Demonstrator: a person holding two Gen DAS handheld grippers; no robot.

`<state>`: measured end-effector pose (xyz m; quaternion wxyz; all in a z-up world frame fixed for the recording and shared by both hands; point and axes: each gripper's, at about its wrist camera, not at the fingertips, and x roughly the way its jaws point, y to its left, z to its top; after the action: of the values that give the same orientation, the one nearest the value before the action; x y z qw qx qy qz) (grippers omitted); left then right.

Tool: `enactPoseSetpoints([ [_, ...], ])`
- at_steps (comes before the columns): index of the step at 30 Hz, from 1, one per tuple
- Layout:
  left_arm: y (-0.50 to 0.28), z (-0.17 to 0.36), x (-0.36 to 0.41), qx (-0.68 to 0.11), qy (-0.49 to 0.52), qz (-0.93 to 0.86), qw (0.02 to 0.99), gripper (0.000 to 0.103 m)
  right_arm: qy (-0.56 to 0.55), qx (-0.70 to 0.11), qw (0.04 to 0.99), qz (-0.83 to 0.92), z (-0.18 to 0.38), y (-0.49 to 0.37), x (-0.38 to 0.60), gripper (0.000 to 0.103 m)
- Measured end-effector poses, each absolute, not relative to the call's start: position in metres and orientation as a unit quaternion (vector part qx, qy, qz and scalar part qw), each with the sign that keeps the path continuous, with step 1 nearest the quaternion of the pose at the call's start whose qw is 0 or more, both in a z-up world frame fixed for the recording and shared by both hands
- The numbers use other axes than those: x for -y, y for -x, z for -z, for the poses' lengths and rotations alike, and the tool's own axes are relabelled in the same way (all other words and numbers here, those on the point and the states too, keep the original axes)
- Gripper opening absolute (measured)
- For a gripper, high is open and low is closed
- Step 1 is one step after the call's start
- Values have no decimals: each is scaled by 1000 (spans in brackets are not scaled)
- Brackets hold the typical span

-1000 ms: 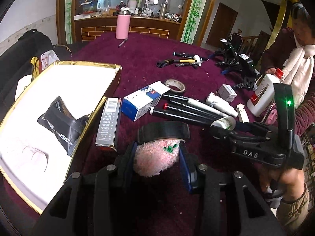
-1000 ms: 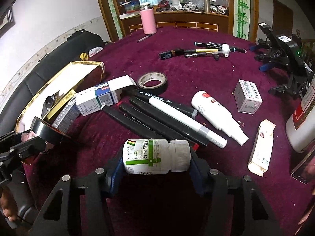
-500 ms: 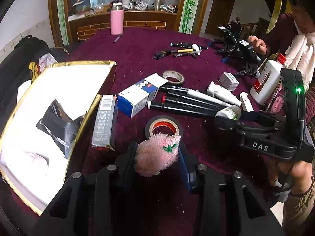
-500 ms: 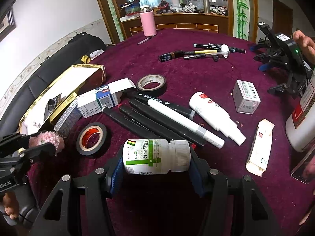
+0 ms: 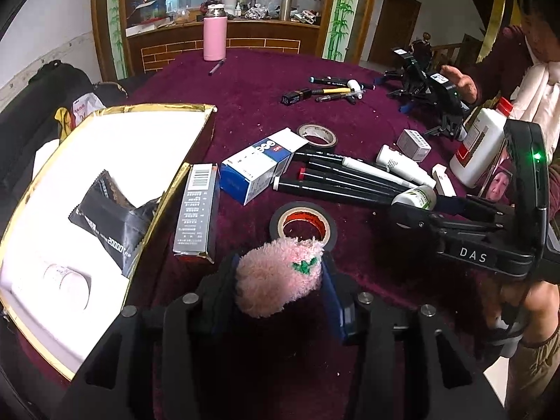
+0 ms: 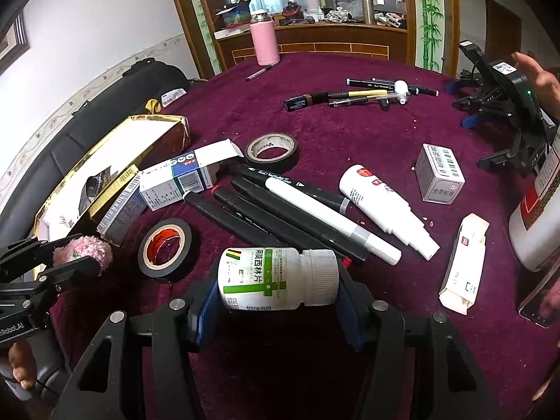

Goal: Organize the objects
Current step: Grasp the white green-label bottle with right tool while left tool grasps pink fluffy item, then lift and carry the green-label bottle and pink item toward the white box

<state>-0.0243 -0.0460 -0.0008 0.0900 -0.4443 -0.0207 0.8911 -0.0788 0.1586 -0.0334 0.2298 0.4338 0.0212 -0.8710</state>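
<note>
Between the blue pads of the left gripper (image 5: 280, 288) sits a pink fluffy ball (image 5: 278, 274) with a small green mark on it; the jaws have just been opening a little, yet both pads look to be against the fluff, so the ball is held above the cloth. Just beyond it a roll of black tape with a red core (image 5: 303, 225) lies flat on the purple tablecloth (image 5: 245, 105). Left of that tape a narrow grey carton with a barcode (image 5: 197, 211) lies alongside the gold rim of an open gold-edged box (image 5: 175, 182), whose white inside holds a black foil packet (image 5: 112, 217) and a small white jar (image 5: 70, 280). Across the table, the right gripper (image 6: 276, 302) is clamped endwise on a white pill bottle with a green label (image 6: 273, 278), lying sideways between its pads and lifted clear of the cloth. Beyond that bottle a bundle of black markers (image 6: 276, 213) and a white marker (image 6: 332, 220) lie slanted, with a blue-and-white carton (image 6: 182, 178) at their left ends and a second tape roll (image 6: 271, 150) behind. To the right lie a white tube (image 6: 385, 208), a small grey box (image 6: 439, 173) and a flat white packet (image 6: 462, 262). A pink flask (image 6: 264, 40) stands upright at the far edge.
</note>
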Motion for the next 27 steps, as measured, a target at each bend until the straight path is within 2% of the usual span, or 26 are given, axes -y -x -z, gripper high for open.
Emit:
enactPoseSetpoints([
  [8, 27, 13, 50, 18, 453, -887, 87, 55, -430, -24, 234, 871, 31, 76, -155, 62],
  [12, 35, 25, 49, 3, 465, -882, 78, 56, -432, -26, 233, 871, 31, 77, -154, 62],
  [24, 30, 33, 46, 23, 472, -875, 109, 57, -430, -29, 239, 870, 29, 75, -148, 62],
  [25, 30, 33, 43, 20, 470, -876, 110, 53, -430, -30, 240, 870, 29, 75, -147, 62],
  [26, 29, 34, 39, 13, 468, -877, 112, 38, -430, -32, 240, 870, 28, 74, -147, 62],
  [27, 29, 35, 36, 9, 468, -876, 113, 29, -430, -33, 240, 870, 28, 74, -146, 62],
])
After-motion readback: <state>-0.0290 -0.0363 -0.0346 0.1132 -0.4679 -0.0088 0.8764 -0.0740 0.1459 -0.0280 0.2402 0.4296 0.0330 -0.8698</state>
